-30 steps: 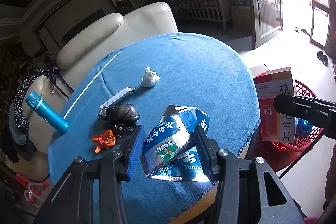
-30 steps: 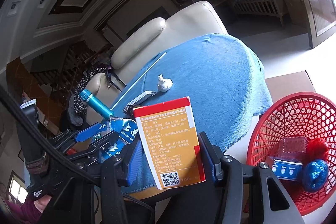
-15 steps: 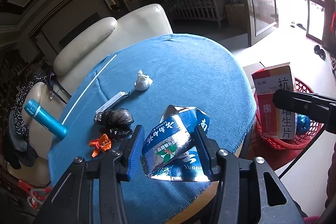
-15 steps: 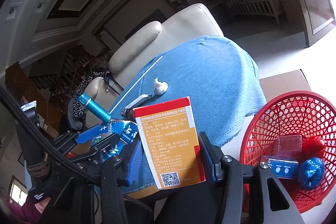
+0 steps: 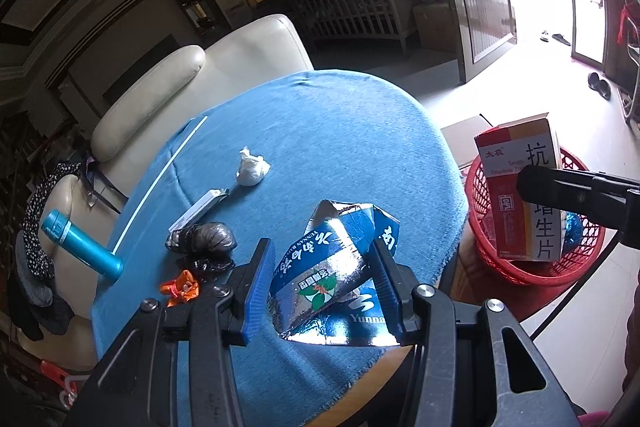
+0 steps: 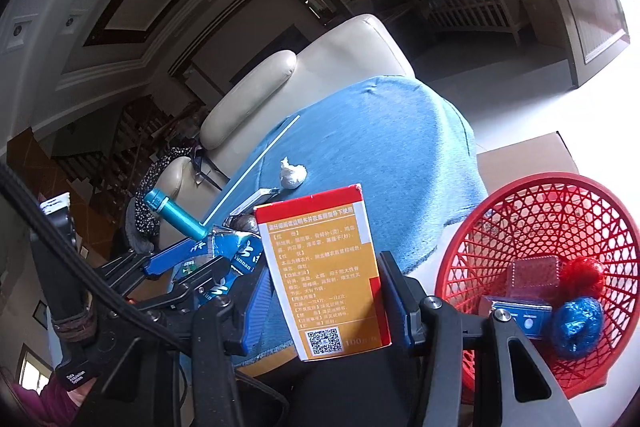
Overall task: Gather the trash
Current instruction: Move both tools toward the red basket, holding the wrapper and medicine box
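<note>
My left gripper is shut on a crumpled blue foil carton held above the near edge of the round table with a blue cloth. My right gripper is shut on a red, white and orange medicine box, held upright just left of the red mesh basket on the floor. In the left wrist view the box hangs over the basket. The basket holds a blue foil ball, a red net ball and small boxes.
On the table lie a white tissue wad, a flat white box, a black plastic bag, an orange wrapper and a white stick. A teal bottle lies at the left edge. A cream armchair stands behind.
Both grippers have shifted slightly with their loads; the medicine box now sits closer over the basket. The items on the table have not moved.
</note>
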Demonstrator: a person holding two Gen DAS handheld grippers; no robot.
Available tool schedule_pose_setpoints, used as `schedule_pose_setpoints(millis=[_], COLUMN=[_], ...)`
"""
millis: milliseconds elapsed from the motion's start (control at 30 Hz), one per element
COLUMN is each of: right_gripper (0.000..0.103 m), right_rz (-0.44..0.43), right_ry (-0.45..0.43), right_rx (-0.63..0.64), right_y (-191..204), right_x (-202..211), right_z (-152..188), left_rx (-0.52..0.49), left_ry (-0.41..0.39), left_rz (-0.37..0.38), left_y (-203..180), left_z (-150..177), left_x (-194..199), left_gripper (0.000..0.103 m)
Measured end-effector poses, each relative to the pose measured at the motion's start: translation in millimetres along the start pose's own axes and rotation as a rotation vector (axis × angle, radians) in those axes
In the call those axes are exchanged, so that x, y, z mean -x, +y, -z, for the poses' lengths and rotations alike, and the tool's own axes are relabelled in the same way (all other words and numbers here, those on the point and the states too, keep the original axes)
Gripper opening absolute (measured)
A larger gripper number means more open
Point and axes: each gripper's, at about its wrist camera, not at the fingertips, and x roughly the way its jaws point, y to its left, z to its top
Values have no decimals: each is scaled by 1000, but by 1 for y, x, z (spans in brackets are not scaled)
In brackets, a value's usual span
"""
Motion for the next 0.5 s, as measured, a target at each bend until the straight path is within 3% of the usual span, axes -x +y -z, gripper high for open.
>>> schedule_pose_setpoints(millis=[500], right_gripper=[53], right_rz=[16], right_ry=[-24], right_rx=[-29], right_y=[-19], right_x=[18], right_z=[0], left_rx=[-54], left_ry=[-1], left_rz=[26], left_y=[-26], left_z=[-11], left_x=[1], left_gripper=[50])
